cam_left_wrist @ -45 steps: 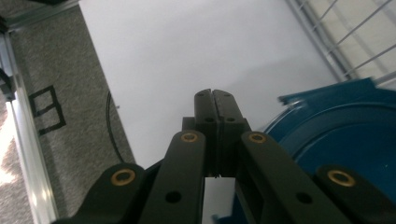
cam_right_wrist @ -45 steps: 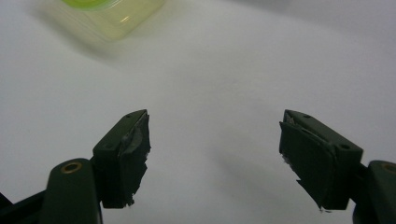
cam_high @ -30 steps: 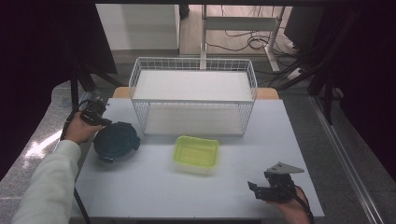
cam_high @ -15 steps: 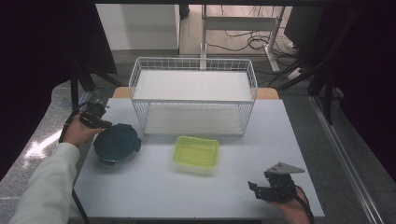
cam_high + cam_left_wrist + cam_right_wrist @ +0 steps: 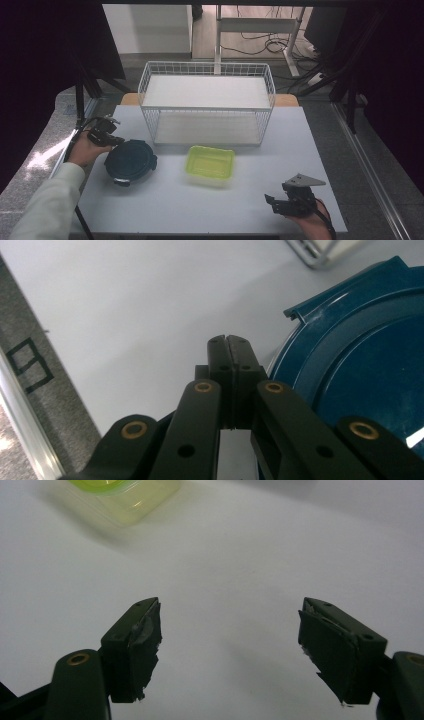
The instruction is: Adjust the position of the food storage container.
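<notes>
Reaching in from the bottom left of the high view, the person's sleeved forearm ran up toward the table's left edge, where the left gripper lay in the hand just beside the upper left rim of the dark blue round container. Its jaws were pressed fully together with nothing between them, and in the left gripper view the closed tips sat over bare tabletop, with the container's rim close on one side; whether they touched it could not be told. The right gripper rested low near the table's front right corner, held from below by the right hand, with its jaws standing wide apart and empty, facing the white table and the yellow-green tub farther off. That tub stood near the table's middle, apart from the blue container and just in front of the white wire basket. Open tabletop stretched between the two grippers, while the left gripper worked close to the table's left edge.
</notes>
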`<act>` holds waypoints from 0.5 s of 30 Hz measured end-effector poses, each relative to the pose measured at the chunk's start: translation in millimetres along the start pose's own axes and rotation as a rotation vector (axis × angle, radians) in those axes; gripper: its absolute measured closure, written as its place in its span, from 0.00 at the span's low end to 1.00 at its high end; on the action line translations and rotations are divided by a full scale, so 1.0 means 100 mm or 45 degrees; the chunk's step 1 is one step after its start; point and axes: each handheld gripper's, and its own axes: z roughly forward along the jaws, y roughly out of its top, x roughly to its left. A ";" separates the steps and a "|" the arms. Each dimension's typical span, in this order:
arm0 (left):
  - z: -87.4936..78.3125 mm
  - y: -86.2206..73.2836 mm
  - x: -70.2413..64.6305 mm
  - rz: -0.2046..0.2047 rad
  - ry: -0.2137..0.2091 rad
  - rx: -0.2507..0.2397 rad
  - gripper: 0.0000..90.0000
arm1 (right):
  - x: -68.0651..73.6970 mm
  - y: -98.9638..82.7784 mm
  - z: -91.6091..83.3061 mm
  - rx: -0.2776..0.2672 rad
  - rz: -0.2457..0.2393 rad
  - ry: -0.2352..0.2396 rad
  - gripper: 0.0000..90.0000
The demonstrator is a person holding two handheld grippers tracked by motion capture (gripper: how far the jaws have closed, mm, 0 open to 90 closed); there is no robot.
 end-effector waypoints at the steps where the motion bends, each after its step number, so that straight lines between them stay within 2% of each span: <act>1: 0.00 0.00 0.00 0.000 0.000 0.000 1.00 | 0.00 0.00 0.00 -0.001 -0.001 0.000 0.28; 15: 0.02 -0.06 -0.34 0.073 -0.093 -0.018 1.00 | 0.02 0.01 0.00 -0.004 -0.004 0.004 0.28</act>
